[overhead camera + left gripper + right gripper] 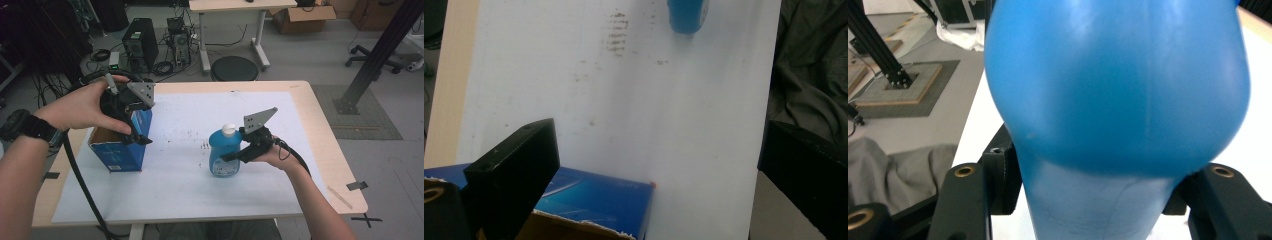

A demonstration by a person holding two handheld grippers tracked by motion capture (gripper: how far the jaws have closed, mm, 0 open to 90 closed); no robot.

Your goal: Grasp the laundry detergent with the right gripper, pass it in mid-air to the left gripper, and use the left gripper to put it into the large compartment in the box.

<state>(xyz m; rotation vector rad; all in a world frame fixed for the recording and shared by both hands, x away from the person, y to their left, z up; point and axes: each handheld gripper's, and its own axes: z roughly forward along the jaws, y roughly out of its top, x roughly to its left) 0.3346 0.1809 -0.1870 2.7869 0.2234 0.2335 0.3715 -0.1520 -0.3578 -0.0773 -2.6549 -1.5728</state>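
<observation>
Jaws of the right gripper (235,156) pinch the upright blue plastic bottle (224,152); the left gripper (141,140), jaws spread, straddles the open blue cardboard box (117,155) wall; the bottle stands unboxed.

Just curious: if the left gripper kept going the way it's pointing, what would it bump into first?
Probably the white sheet on the table, just past the blue box; the left gripper angles downward. The bottle sits farther along.
</observation>
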